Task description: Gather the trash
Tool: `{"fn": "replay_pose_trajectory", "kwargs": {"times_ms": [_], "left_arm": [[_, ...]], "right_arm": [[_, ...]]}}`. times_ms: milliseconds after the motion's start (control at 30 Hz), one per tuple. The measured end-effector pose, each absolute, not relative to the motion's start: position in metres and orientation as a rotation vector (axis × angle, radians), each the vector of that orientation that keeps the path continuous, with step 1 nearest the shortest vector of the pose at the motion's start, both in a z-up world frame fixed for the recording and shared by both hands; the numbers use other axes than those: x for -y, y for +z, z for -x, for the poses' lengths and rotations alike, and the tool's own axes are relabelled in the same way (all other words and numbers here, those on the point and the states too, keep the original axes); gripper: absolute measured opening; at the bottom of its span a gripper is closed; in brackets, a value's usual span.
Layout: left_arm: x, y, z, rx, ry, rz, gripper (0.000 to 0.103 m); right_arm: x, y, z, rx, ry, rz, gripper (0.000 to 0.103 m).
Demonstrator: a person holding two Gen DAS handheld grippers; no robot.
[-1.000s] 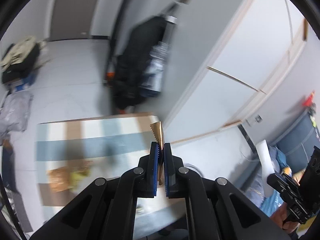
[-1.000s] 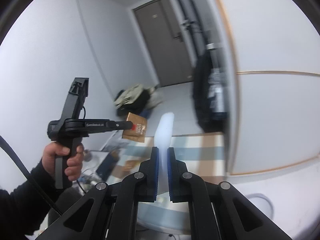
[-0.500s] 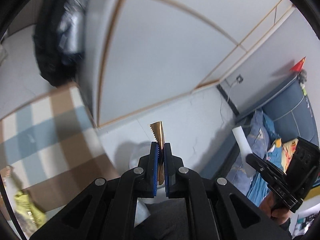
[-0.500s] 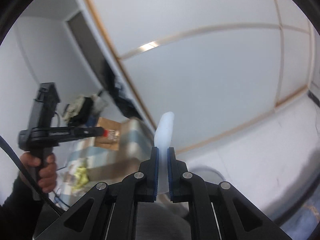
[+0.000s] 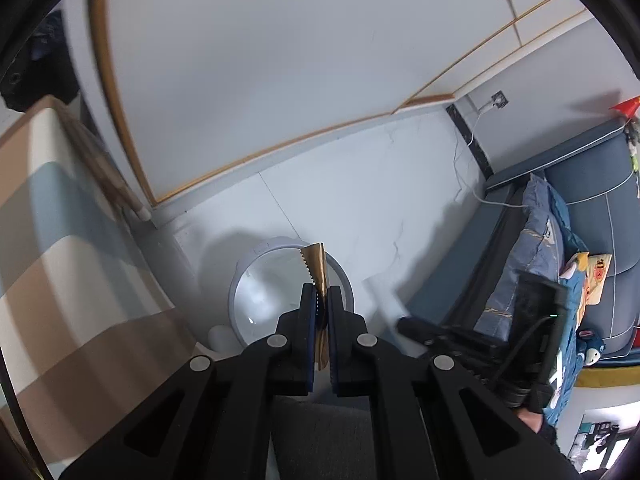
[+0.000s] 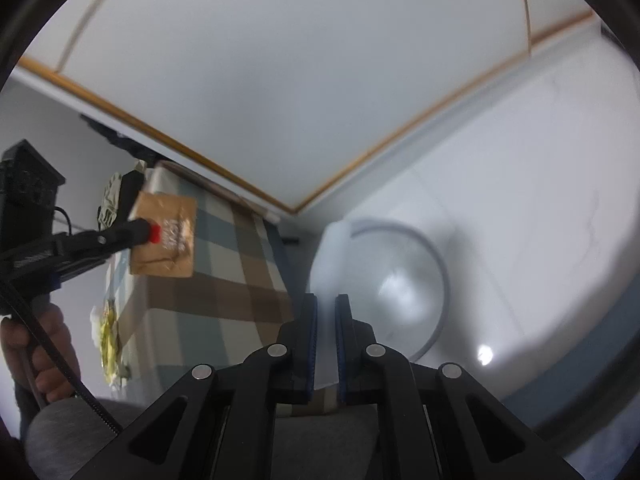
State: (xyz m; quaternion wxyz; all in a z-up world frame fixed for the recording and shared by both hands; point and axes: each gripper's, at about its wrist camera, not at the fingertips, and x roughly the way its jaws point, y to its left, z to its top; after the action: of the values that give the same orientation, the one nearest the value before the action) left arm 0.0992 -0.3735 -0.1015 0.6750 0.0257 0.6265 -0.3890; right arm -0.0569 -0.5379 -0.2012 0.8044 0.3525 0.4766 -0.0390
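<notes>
My left gripper point(image 5: 320, 300) is shut on a gold-brown wrapper point(image 5: 315, 268) with a serrated end, held above the rim of a round white bin point(image 5: 256, 276) with a clear liner. In the right wrist view the same wrapper point(image 6: 168, 236) shows flat and brown in the left gripper point(image 6: 154, 234), over the table. My right gripper point(image 6: 325, 304) is shut on a pale white strip point(image 6: 330, 256), beside the bin's point(image 6: 440, 280) left rim. The left wrist view shows the right gripper point(image 5: 404, 322) blurred, with the white strip point(image 5: 382, 294), right of the bin.
A table with a brown, blue and white checked cloth point(image 5: 60, 264) stands left of the bin, and a yellow-green wrapper point(image 6: 106, 328) lies on it. A blue sofa with a pillow point(image 5: 536, 240) is to the right. White panelled doors point(image 5: 280, 80) rise behind the bin. A hand point(image 6: 44, 356) grips the left handle.
Both grippers swung away from the table and tilted downward. The bin, out of sight at first, now lies just under the fingertips. Both grips stayed shut on their pieces.
</notes>
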Motion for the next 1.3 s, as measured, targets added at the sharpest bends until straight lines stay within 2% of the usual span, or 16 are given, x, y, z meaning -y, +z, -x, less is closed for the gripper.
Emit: {"fn": "replay_pose_trajectory", "kwargs": {"times_ms": [200, 333, 400, 500, 533, 567, 833, 1133, 1300], "left_arm": [[0.398, -0.126, -0.100, -1.464, -0.873, -0.117, 0.001], [0.406, -0.142, -0.103, -1.506, -0.852, -0.142, 0.001], [0.410, -0.149, -0.105, -1.529, -0.836, -0.146, 0.001], [0.420, -0.155, -0.105, -1.552, -0.831, -0.150, 0.001], [0.422, -0.155, -0.105, -1.552, -0.832, -0.154, 0.001], [0.423, -0.156, -0.104, -1.553, -0.832, -0.162, 0.001], [0.441, -0.176, -0.095, -1.597, -0.821, -0.233, 0.001], [0.457, -0.206, -0.086, -1.691, -0.723, -0.354, 0.002], [0.462, -0.217, -0.088, -1.743, -0.704, -0.353, 0.011]], "right_arm": [[0.539, -0.257, 0.033, -1.103, -0.059, -0.837, 0.011], [0.538, -0.282, 0.020, -1.137, -0.041, -0.880, 0.017], [0.540, -0.292, 0.018, -1.138, -0.026, -0.921, 0.023], [0.545, -0.301, 0.020, -1.127, -0.012, -0.974, 0.050], [0.548, -0.301, 0.024, -1.116, -0.018, -0.983, 0.064], [0.550, -0.301, 0.027, -1.110, -0.021, -0.989, 0.066], [0.560, -0.293, 0.056, -1.097, -0.100, -0.976, 0.073], [0.574, -0.288, 0.078, -1.094, -0.171, -0.988, 0.074], [0.579, -0.283, 0.081, -1.078, -0.188, -0.994, 0.075]]}}
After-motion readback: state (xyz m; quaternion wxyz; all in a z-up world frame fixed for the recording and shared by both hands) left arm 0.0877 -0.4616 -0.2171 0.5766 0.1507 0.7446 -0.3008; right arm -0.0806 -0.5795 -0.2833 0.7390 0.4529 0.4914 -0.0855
